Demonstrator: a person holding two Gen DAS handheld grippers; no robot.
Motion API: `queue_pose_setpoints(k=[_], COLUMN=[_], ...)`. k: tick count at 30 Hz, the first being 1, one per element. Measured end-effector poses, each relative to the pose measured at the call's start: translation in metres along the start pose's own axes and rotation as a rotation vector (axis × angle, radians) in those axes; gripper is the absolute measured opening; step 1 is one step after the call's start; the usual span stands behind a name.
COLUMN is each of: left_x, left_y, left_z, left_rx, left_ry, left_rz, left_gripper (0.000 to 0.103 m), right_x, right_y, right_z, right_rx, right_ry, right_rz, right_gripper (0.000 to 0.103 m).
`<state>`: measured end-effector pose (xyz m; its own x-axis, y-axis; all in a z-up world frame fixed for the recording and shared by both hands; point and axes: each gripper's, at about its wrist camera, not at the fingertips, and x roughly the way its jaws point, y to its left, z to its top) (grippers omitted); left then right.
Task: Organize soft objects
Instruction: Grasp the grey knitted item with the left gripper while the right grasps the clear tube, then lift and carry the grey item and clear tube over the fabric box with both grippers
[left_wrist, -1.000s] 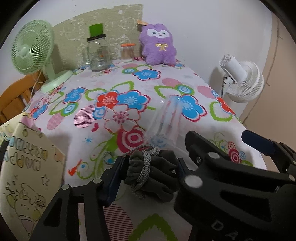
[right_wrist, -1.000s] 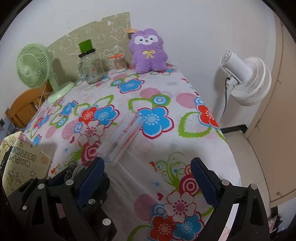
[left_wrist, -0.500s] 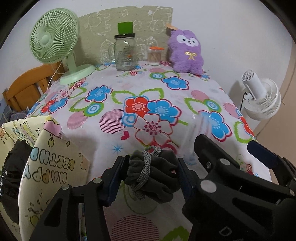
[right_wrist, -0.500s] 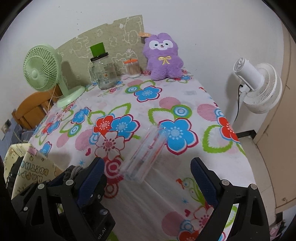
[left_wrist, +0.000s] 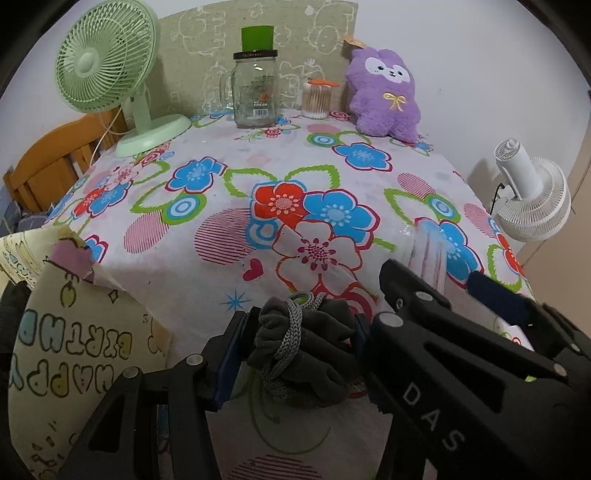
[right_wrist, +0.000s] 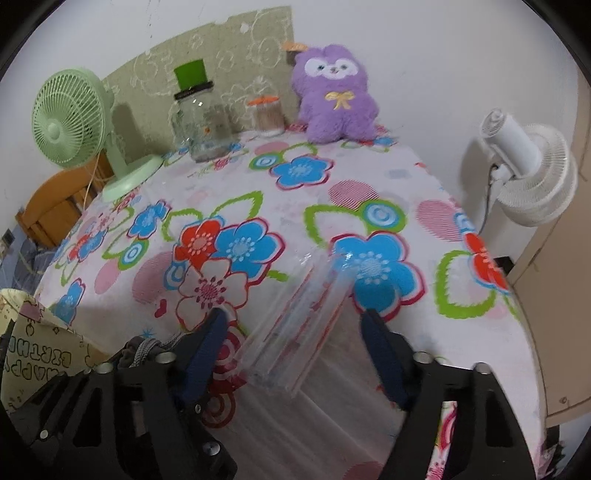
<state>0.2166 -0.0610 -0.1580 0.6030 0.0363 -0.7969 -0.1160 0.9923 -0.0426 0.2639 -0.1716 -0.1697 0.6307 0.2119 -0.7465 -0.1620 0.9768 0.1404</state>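
The left gripper (left_wrist: 299, 339) clamps a dark grey bundled cloth with a knitted cord (left_wrist: 301, 350), carried clear of the table, likely toward the yellow paper birthday bag (left_wrist: 70, 354); the right gripper (right_wrist: 291, 328) gapes wide around a clear plastic case (right_wrist: 295, 325), gripping nothing.

On the table (left_wrist: 229, 266), the fan (left_wrist: 110, 74) stands left of the jar (left_wrist: 255, 96), the plush (left_wrist: 384, 96) right.

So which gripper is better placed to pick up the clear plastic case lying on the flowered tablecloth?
The right gripper: its jaws are open, either side of the clear plastic case. The left gripper is shut on a dark grey cloth bundle.
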Motion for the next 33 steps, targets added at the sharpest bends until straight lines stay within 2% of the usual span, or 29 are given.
queue_pose_setpoints(k=[2, 5, 8, 19, 25, 33], left_x=[0.001, 0.003, 0.005, 0.002, -0.002, -0.009], left_y=[0.001, 0.0, -0.001, 0.001, 0.0, -0.003], left_z=[0.0, -0.001, -0.001, -0.003, -0.007, -0.012], left_rx=[0.0, 0.012, 0.024, 0.027, 0.04, 0.064], left_ry=[0.003, 0.01, 0.014, 0.016, 0.01, 0.004], left_rz=[-0.003, -0.007, -0.008, -0.029, -0.024, -0.024], left_gripper=[0.058, 0.058, 0.058, 0.057, 0.056, 0.056], right_x=[0.006, 0.01, 0.013, 0.008, 0.001, -0.01], right_y=[0.0, 0.003, 0.002, 0.003, 0.003, 0.001], right_z=[0.0, -0.001, -0.003, -0.004, -0.007, -0.014], right_rx=[0.004, -0.021, -0.031, -0.046, -0.057, -0.057], right_ry=[0.032, 0.058, 0.074, 0.078, 0.077, 0.073], right_rz=[0.022, 0.024, 0.023, 0.042, 0.05, 0.049], right_gripper=[0.068, 0.055, 0.052, 0.03, 0.02, 0.018])
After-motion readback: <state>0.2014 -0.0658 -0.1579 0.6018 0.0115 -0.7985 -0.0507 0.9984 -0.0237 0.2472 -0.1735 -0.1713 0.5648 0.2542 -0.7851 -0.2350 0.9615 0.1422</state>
